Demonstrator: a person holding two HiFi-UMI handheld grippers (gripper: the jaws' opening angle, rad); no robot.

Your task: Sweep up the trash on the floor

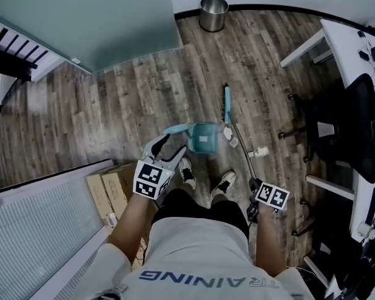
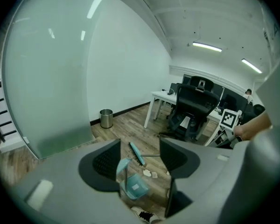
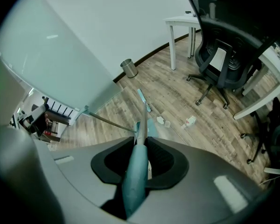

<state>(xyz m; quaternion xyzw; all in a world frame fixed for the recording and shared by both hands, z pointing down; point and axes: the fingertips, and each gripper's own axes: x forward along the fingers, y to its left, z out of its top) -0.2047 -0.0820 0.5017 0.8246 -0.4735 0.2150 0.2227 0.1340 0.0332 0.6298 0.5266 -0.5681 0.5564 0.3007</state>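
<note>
1. Step in hand: set-up for the sweep. Both tools are in place, and the trash is not yet in the pan.
2. Left claw: the jaws stand apart and grip nothing. The upright handle of the teal dustpan rises in the gap, close against one pad. The other pad is clear of it.
3. The pan sits on the floor ahead of and below the left claw's tips. It appears to stand unaided.
4. Right claw: closed on the teal grip of the broom shaft. The shaft runs forward and down from between the jaws.
5. The broom head lies at the far end of that shaft, well ahead of the right claw.
6. Task item: two small pale trash pieces lie on the floor between the broom head and the right claw, just beside the pan. A third piece lies nearer the right claw, on the shaft's far side from the pan.
7. Next move, by judgement: close the left claw on the pan handle to steady the pan. Then draw the broom head back over the two pieces toward the pan.
8. Caution: the third piece probably needs a separate stroke. An unheld pan may slide when the bristles push on it.
</note>
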